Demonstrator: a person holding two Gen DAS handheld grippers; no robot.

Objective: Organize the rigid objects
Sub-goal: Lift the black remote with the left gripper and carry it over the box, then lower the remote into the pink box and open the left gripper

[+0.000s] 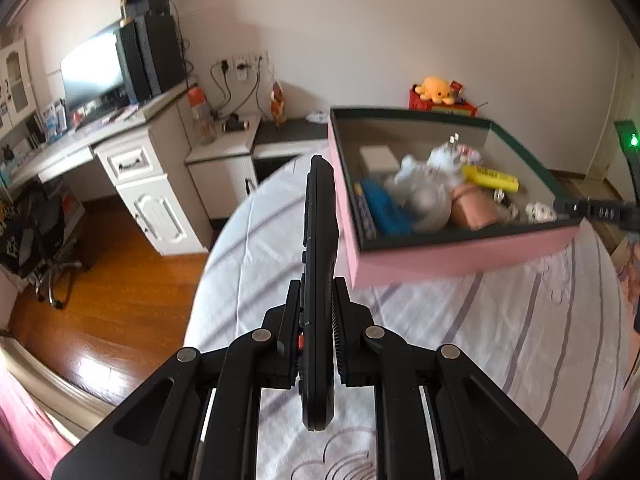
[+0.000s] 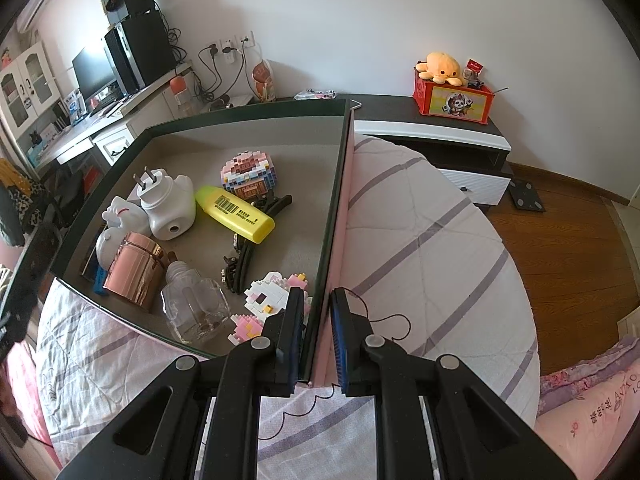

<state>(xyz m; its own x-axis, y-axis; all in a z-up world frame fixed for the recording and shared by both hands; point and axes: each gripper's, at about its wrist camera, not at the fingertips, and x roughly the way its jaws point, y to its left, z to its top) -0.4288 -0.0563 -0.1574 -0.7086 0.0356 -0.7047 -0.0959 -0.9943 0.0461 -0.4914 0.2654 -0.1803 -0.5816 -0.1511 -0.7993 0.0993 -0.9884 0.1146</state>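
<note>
My left gripper (image 1: 317,284) is shut on a black remote control (image 1: 318,240), held edge-up above the bed just left of the pink box (image 1: 460,258). My right gripper (image 2: 318,294) is shut on the right wall of the pink box (image 2: 336,208), one finger inside and one outside. Inside the box lie a yellow highlighter (image 2: 236,208), a white plug-in device (image 2: 166,204), a rose-gold tin (image 2: 134,270), a clear glass bottle (image 2: 196,310), black hair clips (image 2: 248,252), and brick-built toys (image 2: 248,174). The right gripper also shows at the box's far corner in the left wrist view (image 1: 600,210).
The box rests on a bed with a white, purple-striped quilt (image 2: 420,248). A white desk with a monitor (image 1: 96,68) stands at the left over wooden floor (image 1: 112,280). A red box with a yellow plush toy (image 2: 452,92) sits on a low cabinet.
</note>
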